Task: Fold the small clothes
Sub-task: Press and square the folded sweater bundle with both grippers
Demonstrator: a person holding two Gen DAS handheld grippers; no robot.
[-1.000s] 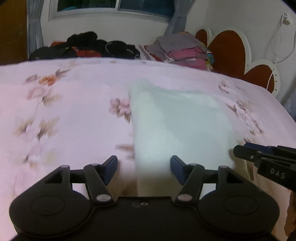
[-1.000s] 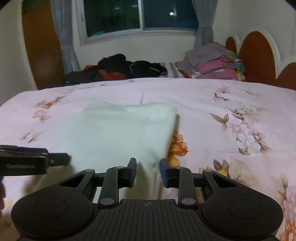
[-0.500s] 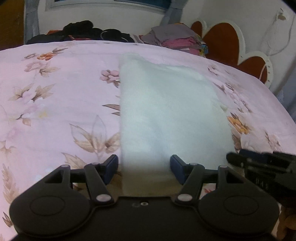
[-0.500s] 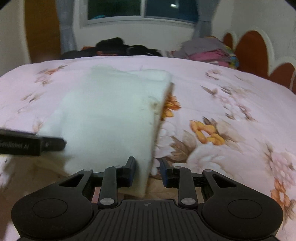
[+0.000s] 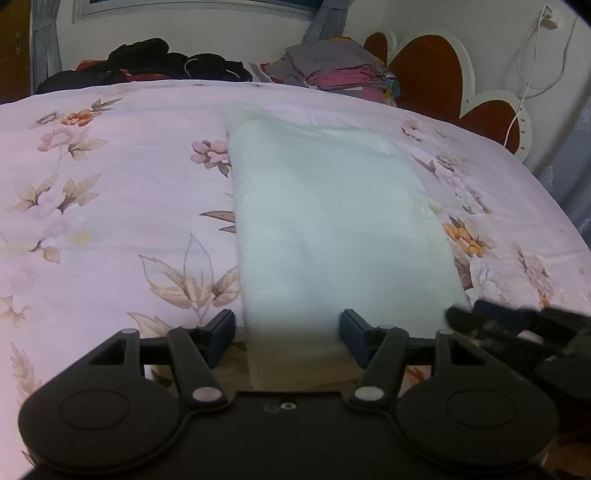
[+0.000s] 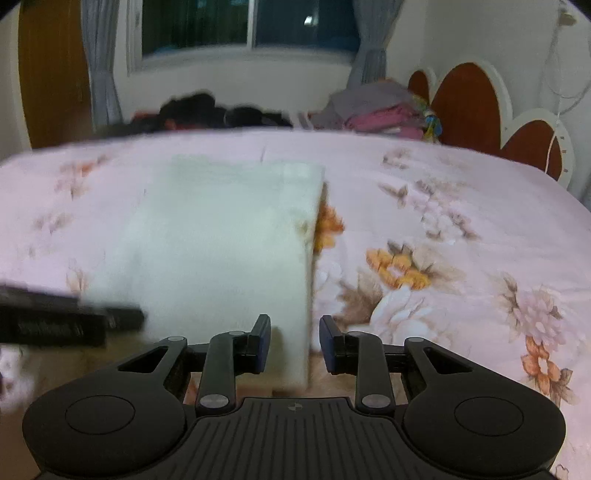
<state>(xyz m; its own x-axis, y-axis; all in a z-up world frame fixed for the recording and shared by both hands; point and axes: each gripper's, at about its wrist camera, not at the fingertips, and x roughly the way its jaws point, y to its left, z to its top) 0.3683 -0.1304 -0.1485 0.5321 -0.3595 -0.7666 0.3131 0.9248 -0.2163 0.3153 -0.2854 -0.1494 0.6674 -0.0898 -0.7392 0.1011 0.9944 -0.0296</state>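
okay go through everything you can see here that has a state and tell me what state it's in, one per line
White cloth: folded, flat on the bed, near edge between both grippers.
Left gripper: open, straddling the cloth's near edge.
Right gripper: open, over the cloth's right corner.
Pile of folded clothes: stacked at the far side.
Dark clothes: unfolded heap.
Curtains: drawn apart.

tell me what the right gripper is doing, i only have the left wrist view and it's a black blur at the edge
Observer: The right gripper is open. The right edge of the white cloth lies between its fingers, not pinched.
Operator: can you see my left gripper from there
Observer: Yes, the left gripper pokes in from the left, with its tip at the cloth's near left side.
Operator: what's behind the bed
Observer: A window with dark glass.
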